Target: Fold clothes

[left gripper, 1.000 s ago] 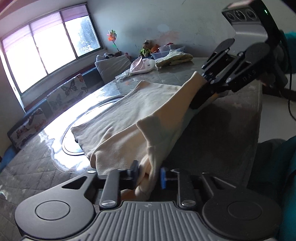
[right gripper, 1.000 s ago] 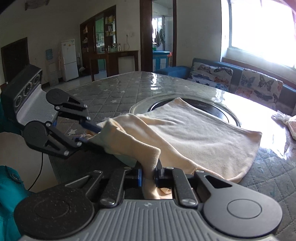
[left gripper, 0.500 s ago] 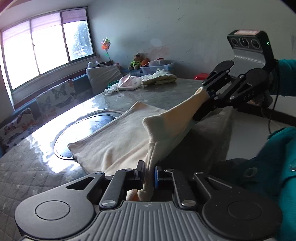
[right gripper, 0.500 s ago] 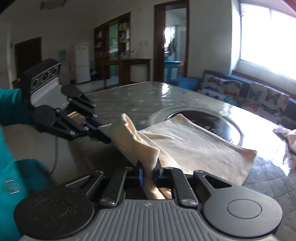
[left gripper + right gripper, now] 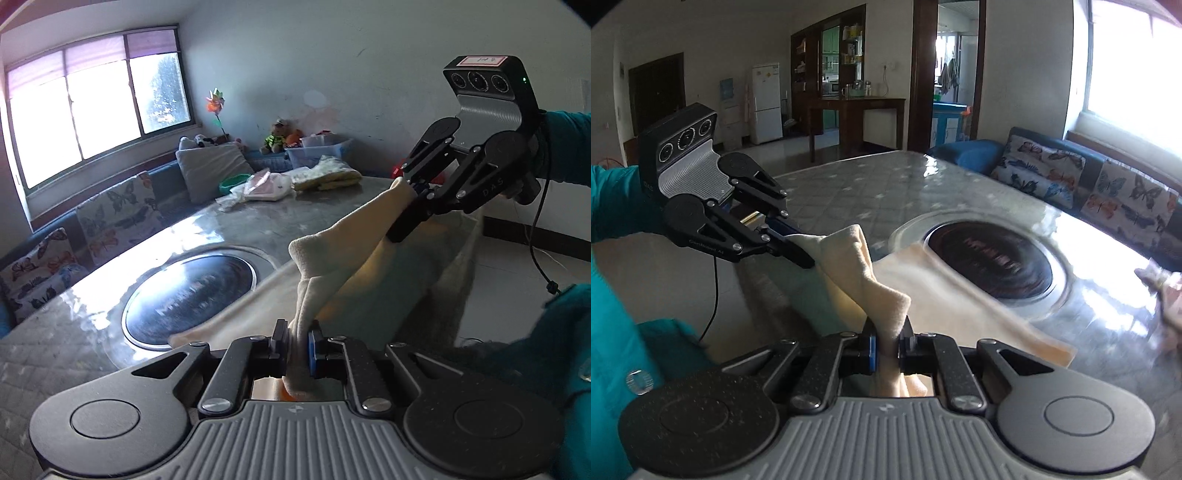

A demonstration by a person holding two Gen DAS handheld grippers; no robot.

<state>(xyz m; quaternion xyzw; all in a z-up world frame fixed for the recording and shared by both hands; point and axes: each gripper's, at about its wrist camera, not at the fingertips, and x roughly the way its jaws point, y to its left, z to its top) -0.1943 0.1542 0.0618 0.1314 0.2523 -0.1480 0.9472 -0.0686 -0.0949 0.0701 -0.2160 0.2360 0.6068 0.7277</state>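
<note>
A cream garment (image 5: 343, 254) hangs stretched between my two grippers above the near edge of the table. My left gripper (image 5: 297, 343) is shut on one corner of it, the cloth pinched between its pads. In the right wrist view my right gripper (image 5: 888, 343) is shut on the other corner of the garment (image 5: 882, 295). Each gripper shows in the other's view: the right gripper (image 5: 415, 206) at upper right, the left gripper (image 5: 792, 251) at left. The far part of the cloth still trails on the table (image 5: 849, 192), reaching the round glass inset (image 5: 990, 258).
Folded clothes and plastic bags (image 5: 295, 181) lie at the table's far end. A butterfly-print sofa (image 5: 1089, 181) and cushions (image 5: 210, 166) run under the window. A person's teal sleeves (image 5: 613, 206) hold both grippers; a cable (image 5: 539, 236) hangs from the right one.
Both grippers have risen with the garment's near edge, lifting most of it off the table. The left gripper's jaws have tightened on the cloth.
</note>
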